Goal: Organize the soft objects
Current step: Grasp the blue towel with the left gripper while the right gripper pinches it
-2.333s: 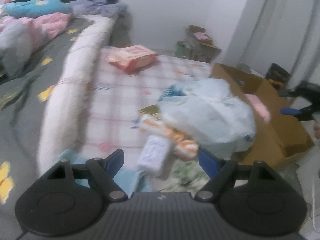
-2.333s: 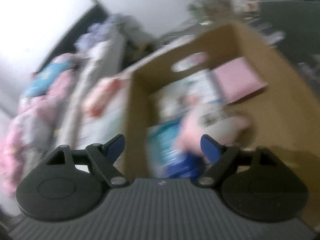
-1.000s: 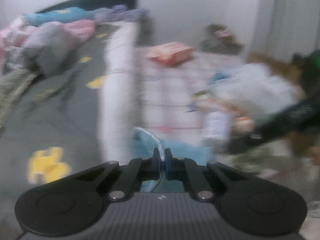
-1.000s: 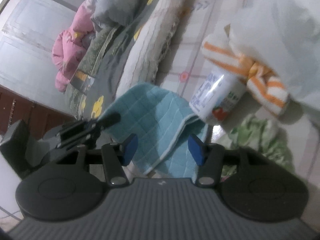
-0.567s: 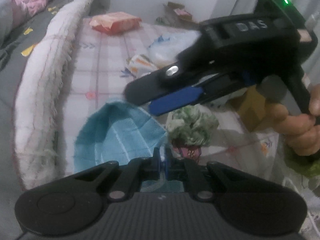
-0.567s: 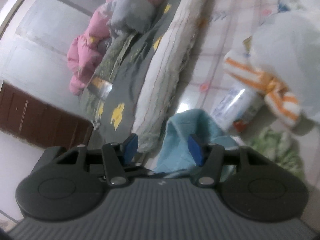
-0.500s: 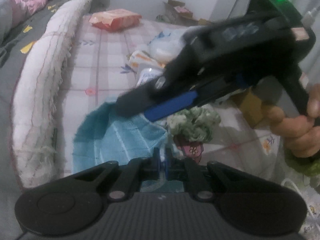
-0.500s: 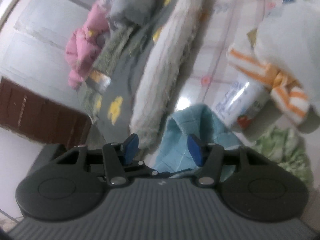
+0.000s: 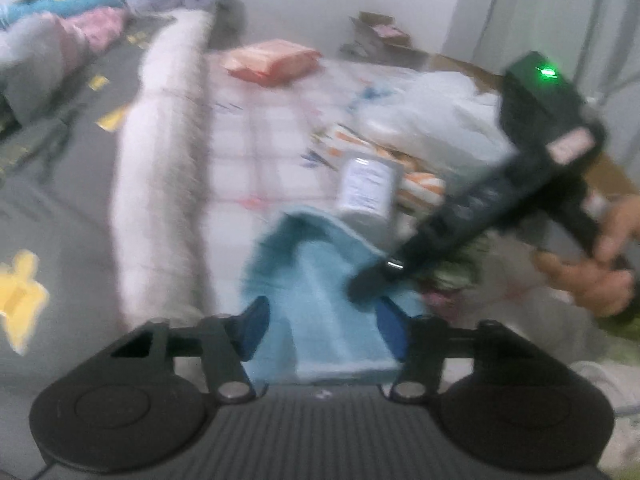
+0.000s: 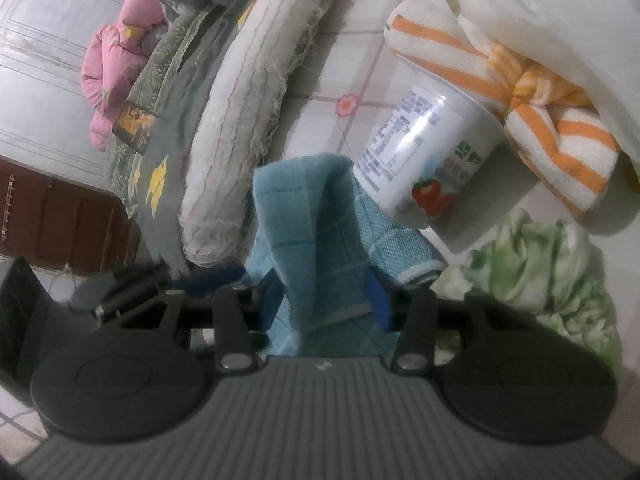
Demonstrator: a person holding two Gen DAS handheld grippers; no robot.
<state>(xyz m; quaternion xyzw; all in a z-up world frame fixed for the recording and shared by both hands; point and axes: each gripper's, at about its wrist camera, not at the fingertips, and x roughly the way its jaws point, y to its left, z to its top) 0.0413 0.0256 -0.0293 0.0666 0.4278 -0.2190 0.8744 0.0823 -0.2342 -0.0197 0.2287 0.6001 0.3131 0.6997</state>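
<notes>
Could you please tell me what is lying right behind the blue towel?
Behind the blue towel a white yogurt tub lies on its side, touching the cloth; an orange-striped towel sits beyond it. Whatever is under the towel is covered.

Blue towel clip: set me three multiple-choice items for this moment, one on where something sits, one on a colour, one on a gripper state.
1. Where does the white yogurt cup lie?
A. Between the blue towel and the striped towel
B. On the grey quilt
C. Inside a cardboard box

2. What colour are the stripes on the striped towel?
A. Purple
B. Black
C. Orange

3. How does the left gripper stand?
A. Shut on the blue towel
B. Open, the towel lying between its fingers
C. Out of view

Answers:
1 A: in the right wrist view the cup lies on the checked mat, with the blue towel at one side and the striped towel at the other.
2 C: orange bands on white.
3 B: its blue pads stand wide apart on either side of the cloth. The right gripper is open around it too.
</notes>
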